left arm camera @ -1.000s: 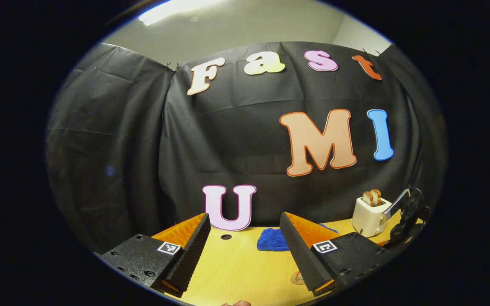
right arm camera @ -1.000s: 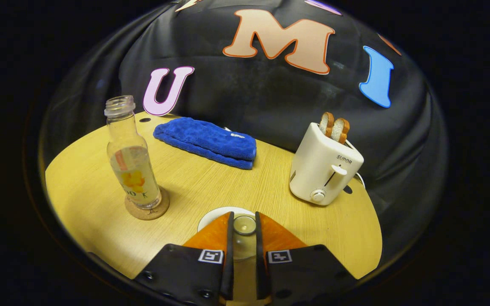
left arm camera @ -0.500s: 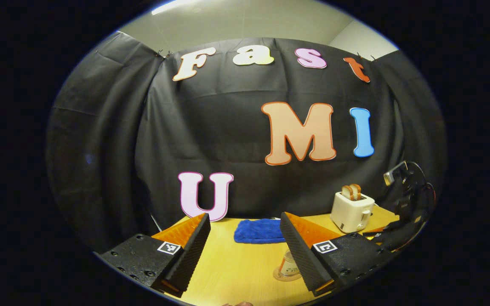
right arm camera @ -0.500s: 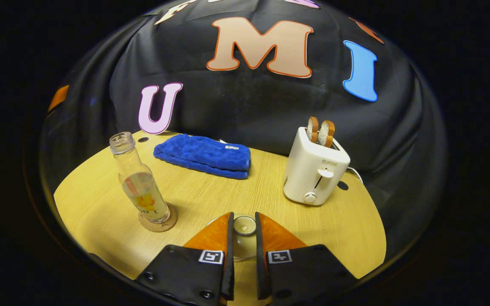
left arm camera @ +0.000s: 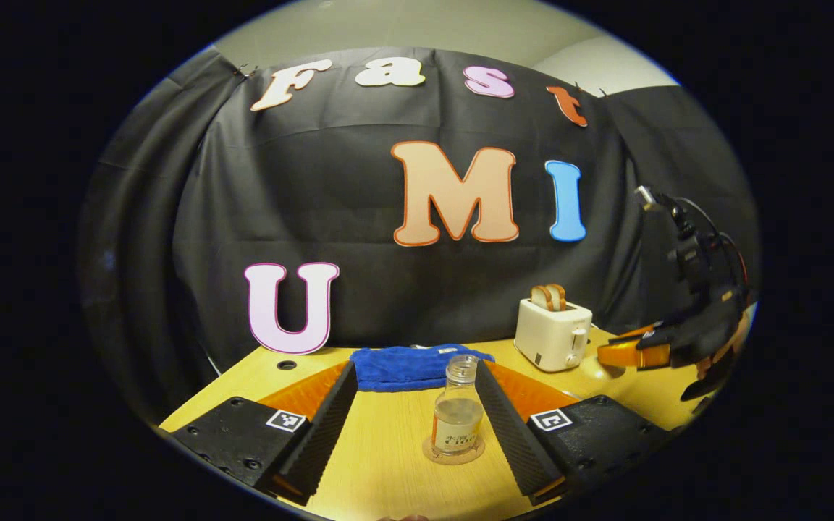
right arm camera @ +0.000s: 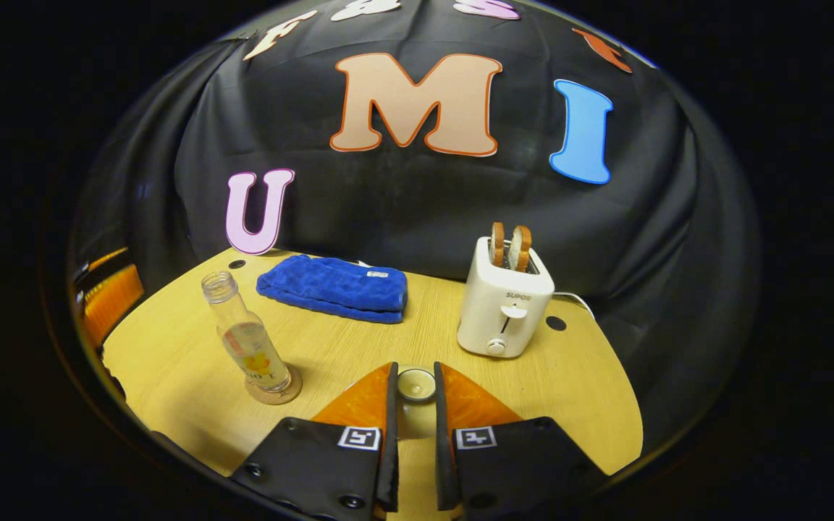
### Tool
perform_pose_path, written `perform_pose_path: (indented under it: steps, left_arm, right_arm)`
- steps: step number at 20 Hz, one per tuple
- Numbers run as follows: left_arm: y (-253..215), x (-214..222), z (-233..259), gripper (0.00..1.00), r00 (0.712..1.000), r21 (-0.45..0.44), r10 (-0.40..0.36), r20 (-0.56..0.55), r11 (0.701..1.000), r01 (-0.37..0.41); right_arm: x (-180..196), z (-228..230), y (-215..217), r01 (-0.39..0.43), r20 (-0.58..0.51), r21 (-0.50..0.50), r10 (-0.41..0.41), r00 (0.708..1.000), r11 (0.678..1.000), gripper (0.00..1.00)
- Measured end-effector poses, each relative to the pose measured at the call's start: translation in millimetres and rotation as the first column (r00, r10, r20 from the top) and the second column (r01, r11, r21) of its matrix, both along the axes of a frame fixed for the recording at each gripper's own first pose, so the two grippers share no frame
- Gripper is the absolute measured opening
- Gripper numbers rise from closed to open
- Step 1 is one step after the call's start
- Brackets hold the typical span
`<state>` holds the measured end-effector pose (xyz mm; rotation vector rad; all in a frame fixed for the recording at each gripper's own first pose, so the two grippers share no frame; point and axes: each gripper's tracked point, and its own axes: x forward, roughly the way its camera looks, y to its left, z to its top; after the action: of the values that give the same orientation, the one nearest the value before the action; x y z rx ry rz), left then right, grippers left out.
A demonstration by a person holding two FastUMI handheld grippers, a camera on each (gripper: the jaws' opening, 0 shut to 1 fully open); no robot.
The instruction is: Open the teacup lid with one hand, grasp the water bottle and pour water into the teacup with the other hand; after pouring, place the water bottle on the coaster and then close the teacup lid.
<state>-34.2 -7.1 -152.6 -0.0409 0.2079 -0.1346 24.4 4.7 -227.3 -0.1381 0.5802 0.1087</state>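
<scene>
Glass catches the booth light where the uncapped water bottle (right arm camera: 247,340) stands on its round cork coaster (right arm camera: 272,387), the fixed point for this scene on the pale wooden bench (right arm camera: 171,362). Left of the bottle, at the edge of the right gripper view, a sliver of the left claw (right arm camera: 109,293) shows; in its own view that left claw (left arm camera: 417,412) hangs with fingers wide apart and the bottle framed between them, held off it and touching nothing, apparently lined up for a grasp. Behind the bottle lies a folded blue towel (right arm camera: 334,288), out of the working path. Right of the bottle and nearer the camera, the right claw (right arm camera: 415,416) is clamped on the knob of the clear teacup lid (right arm camera: 415,385), both fingers pressing its sides, presumably to keep the cup open for pouring. The teacup itself cannot be made out beneath the fingers. Farther right of the bottle stands a white toaster (right arm camera: 504,307) with two slices of bread (right arm camera: 510,247) upright in its slots. Pouring appears to be the step in hand.
</scene>
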Motion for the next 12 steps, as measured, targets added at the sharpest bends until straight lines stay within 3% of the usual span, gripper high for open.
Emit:
perform_pose_path:
  steps: [12]
  left_arm:
    - [-35.2, 9.4, -86.8, 0.96, 0.988, 0.014, -0.095, -0.119, 0.995, 0.097]
  right_arm:
    - [-15.0, 30.6, -25.4, 0.065, 0.015, -0.034, -0.065, 0.998, 0.997, 0.23]
